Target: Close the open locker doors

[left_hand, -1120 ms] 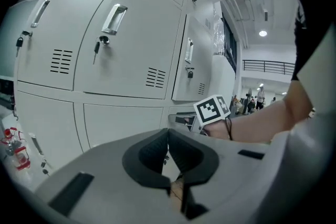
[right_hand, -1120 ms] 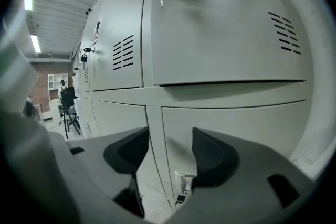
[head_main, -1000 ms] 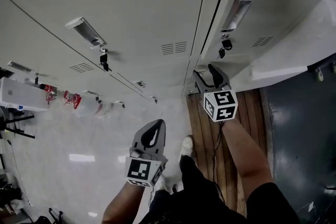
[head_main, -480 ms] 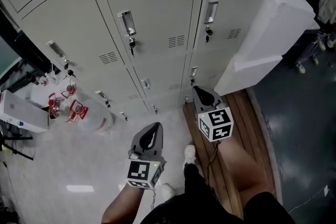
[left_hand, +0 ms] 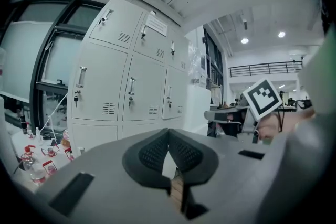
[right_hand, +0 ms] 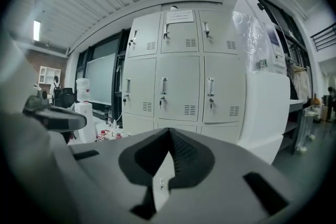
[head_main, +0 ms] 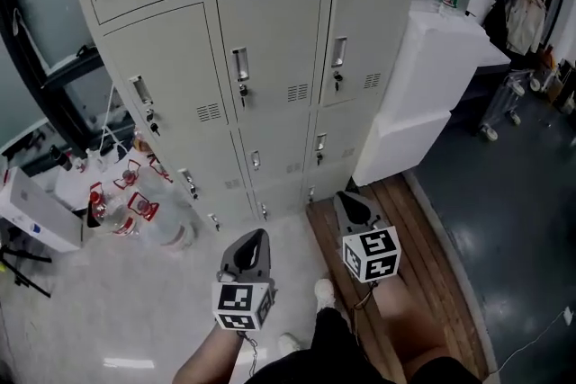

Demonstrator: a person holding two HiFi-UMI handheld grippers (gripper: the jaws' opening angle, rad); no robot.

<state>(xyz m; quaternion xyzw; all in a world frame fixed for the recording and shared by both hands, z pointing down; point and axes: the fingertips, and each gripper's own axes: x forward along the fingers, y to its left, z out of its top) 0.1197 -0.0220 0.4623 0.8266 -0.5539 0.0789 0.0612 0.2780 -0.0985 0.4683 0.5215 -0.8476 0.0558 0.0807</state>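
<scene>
Left gripper (head_main: 258,235) and right gripper (head_main: 346,197) both pinched closed and empty on my end, held low, well apart from the pale grey metal locker doors (head_main: 268,58), all I see sitting flush.

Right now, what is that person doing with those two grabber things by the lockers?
A person stands in front of the lockers with a gripper in each hand. The left gripper and the right gripper are both shut and empty, held low and not touching the lockers. Every locker door in view looks closed. Some bottles sit on the floor to the left.
</scene>
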